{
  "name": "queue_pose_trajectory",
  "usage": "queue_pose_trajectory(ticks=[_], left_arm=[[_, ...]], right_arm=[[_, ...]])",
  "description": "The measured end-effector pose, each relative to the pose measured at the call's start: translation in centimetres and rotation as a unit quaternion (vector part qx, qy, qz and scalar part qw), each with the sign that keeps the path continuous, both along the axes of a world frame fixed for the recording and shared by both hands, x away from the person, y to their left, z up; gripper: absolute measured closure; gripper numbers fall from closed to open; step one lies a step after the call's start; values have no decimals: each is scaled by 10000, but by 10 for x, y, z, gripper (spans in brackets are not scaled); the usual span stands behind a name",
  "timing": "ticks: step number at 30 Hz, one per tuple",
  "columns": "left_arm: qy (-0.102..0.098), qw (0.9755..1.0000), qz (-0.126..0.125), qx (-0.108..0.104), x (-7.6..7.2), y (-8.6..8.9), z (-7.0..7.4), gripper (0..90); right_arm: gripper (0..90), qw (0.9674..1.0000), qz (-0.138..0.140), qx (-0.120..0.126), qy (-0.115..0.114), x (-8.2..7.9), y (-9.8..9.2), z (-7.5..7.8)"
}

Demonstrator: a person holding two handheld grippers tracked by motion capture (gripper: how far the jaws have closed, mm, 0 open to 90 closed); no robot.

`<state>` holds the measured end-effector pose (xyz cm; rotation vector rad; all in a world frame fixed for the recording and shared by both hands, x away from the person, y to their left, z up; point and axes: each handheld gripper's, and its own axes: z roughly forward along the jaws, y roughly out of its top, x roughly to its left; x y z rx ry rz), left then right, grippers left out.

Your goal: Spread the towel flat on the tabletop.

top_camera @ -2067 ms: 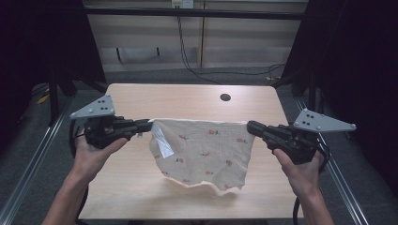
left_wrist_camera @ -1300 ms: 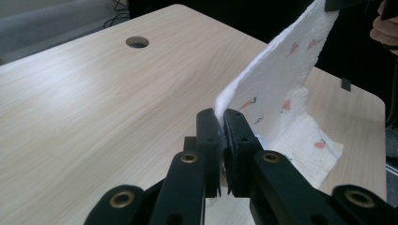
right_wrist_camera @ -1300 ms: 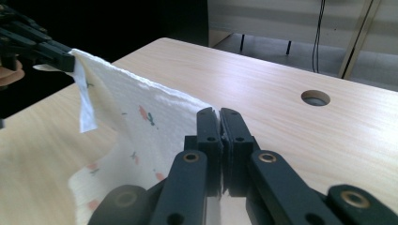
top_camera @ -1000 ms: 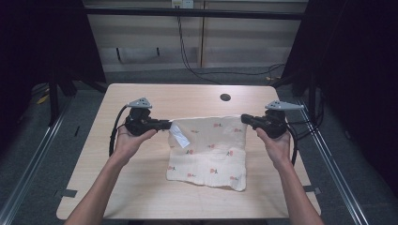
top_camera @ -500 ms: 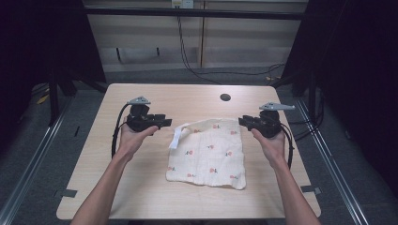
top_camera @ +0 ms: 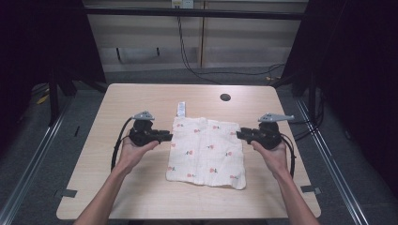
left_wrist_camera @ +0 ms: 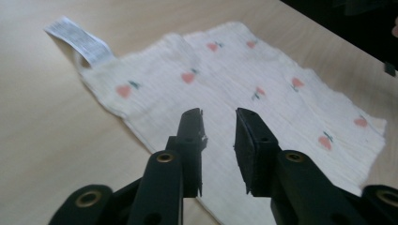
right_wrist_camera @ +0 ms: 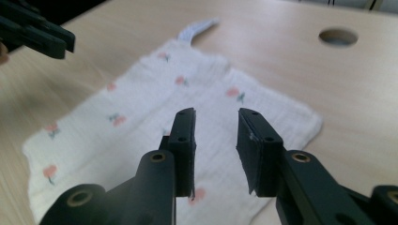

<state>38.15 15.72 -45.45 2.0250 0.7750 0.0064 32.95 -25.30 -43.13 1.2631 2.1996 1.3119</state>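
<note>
From above, the cloth (top_camera: 206, 151) lies flat mid-bench (top_camera: 141, 197), its tag (top_camera: 180, 108) at the far edge; the left gripper (top_camera: 165, 136) and right gripper (top_camera: 240, 135) flank it, holding nothing. In the left gripper view, the fingers (left_wrist_camera: 191, 136), just closing, stand parted over the cloth's near edge; a shallow pinch could slip off the thin fabric. In the right gripper view, its fingers (right_wrist_camera: 184, 136), just opened, are likewise spread and empty; uneven grabs would wrinkle the cloth.

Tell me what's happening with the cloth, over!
Left gripper and right gripper open, fingers empty. Printed cloth flat on table, label sticking out. Nothing in the way.
</note>
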Motion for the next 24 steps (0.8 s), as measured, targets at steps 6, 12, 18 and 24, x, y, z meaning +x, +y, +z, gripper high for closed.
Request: queue_pose_trajectory(ticks=[6, 12, 18, 24], left_arm=[[63, 9987, -322, 389, -14, -20, -25, 751], [26, 9979, -262, 592, -14, -25, -35, 690], [-28, 9944, -314, 1007, -18, -24, -43, 724], [-51, 9932, -424, 1080, -23, -21, -43, 746]], right_arm=[[695, 9982, 117, -313, 494, -7, 10, -44], [688, 9965, 170, -486, 665, -7, 12, -57], [722, 9953, 149, -598, 750, -8, 9, -66], [741, 9948, 70, -671, 767, -6, 12, -71]])
